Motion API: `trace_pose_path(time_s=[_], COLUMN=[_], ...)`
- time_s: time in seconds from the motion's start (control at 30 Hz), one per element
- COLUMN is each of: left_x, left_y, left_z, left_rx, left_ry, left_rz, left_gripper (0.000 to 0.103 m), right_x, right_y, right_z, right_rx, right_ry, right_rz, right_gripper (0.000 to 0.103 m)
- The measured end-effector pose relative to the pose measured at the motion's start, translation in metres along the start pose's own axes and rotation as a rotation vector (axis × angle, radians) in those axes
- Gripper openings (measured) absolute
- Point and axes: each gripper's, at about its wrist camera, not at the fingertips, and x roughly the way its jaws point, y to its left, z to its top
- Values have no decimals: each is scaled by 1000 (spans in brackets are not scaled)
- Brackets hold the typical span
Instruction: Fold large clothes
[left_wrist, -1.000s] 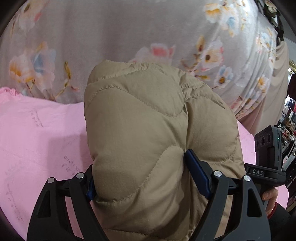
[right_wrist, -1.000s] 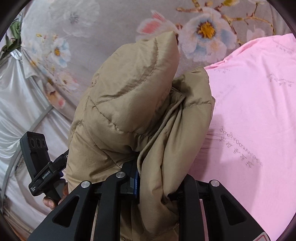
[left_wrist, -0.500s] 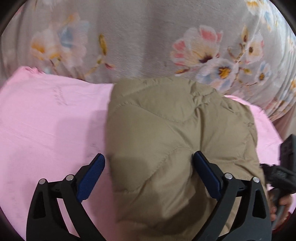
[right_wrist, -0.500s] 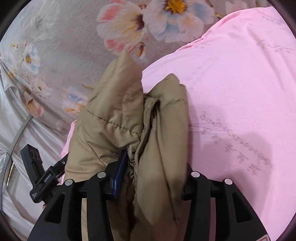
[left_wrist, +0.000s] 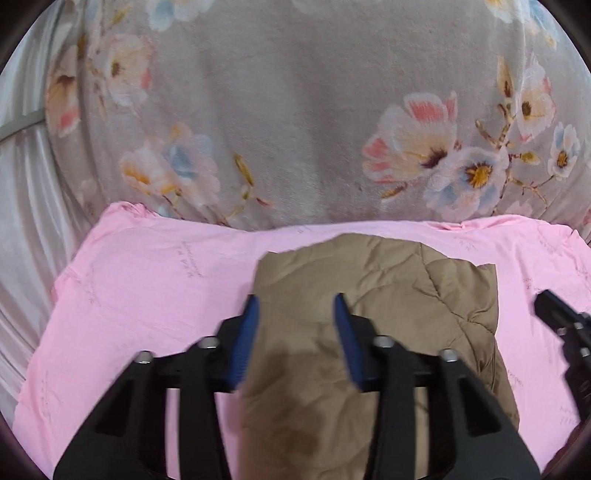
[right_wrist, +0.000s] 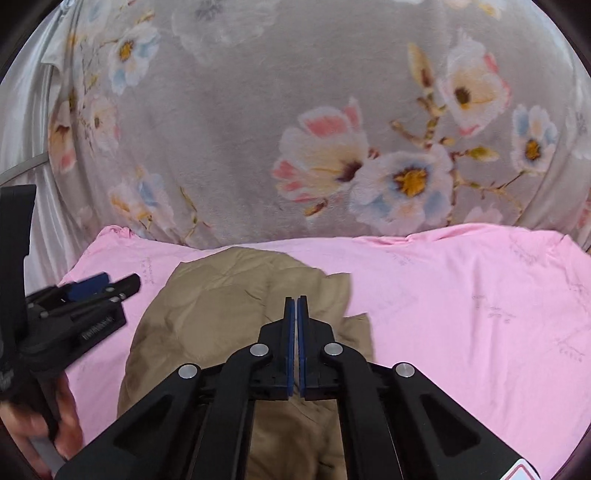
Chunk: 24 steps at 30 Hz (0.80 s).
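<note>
Now jacket (left_wrist: 388, 295) is seen lying below both claws, long axis front-to-back; left gripper (left_wrist: 295, 314) just narrowed, empty; right gripper (right_wrist: 296, 314) closed, empty

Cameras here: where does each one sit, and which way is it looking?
Left wrist view: rides on the left tongs, looking forward and down along its blue pads at the tan quilted jacket lying on the pink sheet; its jaws stand apart, gripping nothing.
Right wrist view: rides on the right tongs, shut and empty, facing the same way; the person's hand shows holding the left tongs.
Both views share the jacket, the pink sheet and the grey floral blanket behind; each glimpses the other tongs.
</note>
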Motion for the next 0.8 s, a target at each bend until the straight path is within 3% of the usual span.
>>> trace_pose_path(time_s=[0.1, 0.17, 0.27, 0.5, 0.8], left_x=[30, 56, 73, 90, 115], left_y=[-9, -12, -19, -28, -34], left_z=[-10, -21, -36, -50, -47], left_rx=[-16, -19, 12, 18, 26], left_ry=[61, 89, 53, -25, -24], left_rz=[-12, -1, 36, 66, 79], left_gripper=[5, 4, 3, 0, 0], right_x=[39, 64, 89, 110, 136], right_y=[1, 0, -2, -1, -7], right_z=[-5, -15, -29, -46, -44], right_rx=[31, 36, 38, -7, 15], right_ry=[53, 91, 112, 85, 143], right_rz=[-4, -16, -14, -54, -47], right_gripper=[0, 0, 0, 0, 0])
